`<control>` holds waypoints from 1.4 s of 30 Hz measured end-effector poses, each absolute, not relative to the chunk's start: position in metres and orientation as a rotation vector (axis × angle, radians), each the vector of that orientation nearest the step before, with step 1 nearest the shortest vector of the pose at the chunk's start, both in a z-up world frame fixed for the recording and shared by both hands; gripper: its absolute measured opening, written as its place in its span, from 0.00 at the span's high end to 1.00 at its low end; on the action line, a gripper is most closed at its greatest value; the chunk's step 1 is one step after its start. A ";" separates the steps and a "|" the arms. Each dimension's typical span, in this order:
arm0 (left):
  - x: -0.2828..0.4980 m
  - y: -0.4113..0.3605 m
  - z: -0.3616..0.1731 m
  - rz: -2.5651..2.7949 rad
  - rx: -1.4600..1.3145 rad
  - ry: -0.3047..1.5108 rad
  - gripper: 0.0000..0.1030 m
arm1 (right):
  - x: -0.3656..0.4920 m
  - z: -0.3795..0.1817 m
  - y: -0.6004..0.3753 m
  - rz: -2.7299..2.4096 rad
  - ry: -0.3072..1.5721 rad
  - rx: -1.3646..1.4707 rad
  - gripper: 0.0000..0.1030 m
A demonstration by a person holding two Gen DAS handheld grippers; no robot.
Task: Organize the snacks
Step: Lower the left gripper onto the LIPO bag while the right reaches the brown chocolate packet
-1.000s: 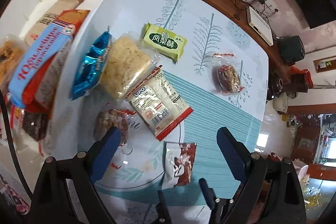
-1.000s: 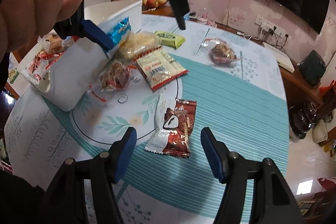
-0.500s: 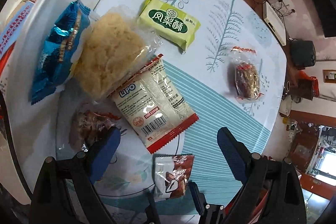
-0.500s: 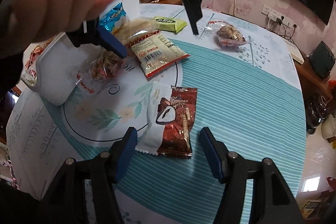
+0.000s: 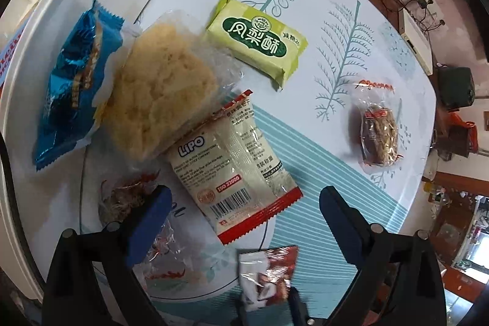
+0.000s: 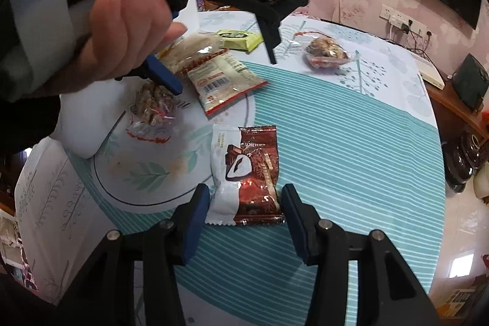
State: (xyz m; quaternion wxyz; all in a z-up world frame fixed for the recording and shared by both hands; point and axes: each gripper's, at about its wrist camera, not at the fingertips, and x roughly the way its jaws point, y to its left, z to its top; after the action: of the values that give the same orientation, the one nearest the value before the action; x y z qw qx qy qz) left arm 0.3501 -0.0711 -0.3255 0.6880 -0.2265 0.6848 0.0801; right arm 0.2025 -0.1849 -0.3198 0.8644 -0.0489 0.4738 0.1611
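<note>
Teal stripes and leaf prints cover the round worktop (image 6: 351, 142), snacks scattered across it. Right tongs (image 6: 244, 203) straddle the near end of the brown chocolate packet (image 6: 247, 170), jaws closing either side of it, pads not yet pressing; its long axis runs straight away from them. Left tongs (image 5: 244, 203) hang wide and still opening over the white LIPO packet (image 5: 232, 164), which lies diagonally between their jaws, untouched.
</note>
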 end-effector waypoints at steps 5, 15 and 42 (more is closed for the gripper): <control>0.356 -0.074 -0.329 0.208 -0.497 1.523 0.03 | 0.201 -0.316 -0.202 0.286 0.998 -0.063 0.53; 0.365 -0.071 -0.333 0.324 -0.412 1.527 0.06 | 0.200 -0.307 -0.227 0.210 0.986 -0.003 0.53; 0.344 -0.069 -0.325 0.265 -0.386 1.542 0.50 | 0.190 -0.295 -0.234 0.182 0.962 -0.009 0.56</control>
State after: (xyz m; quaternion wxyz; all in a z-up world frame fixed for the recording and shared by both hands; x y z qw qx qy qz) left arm 0.3442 -0.0688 -0.3246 0.6924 -0.1727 0.6903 0.1188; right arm 0.1903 -0.2337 -0.2948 0.8826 -0.0042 0.4620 0.0872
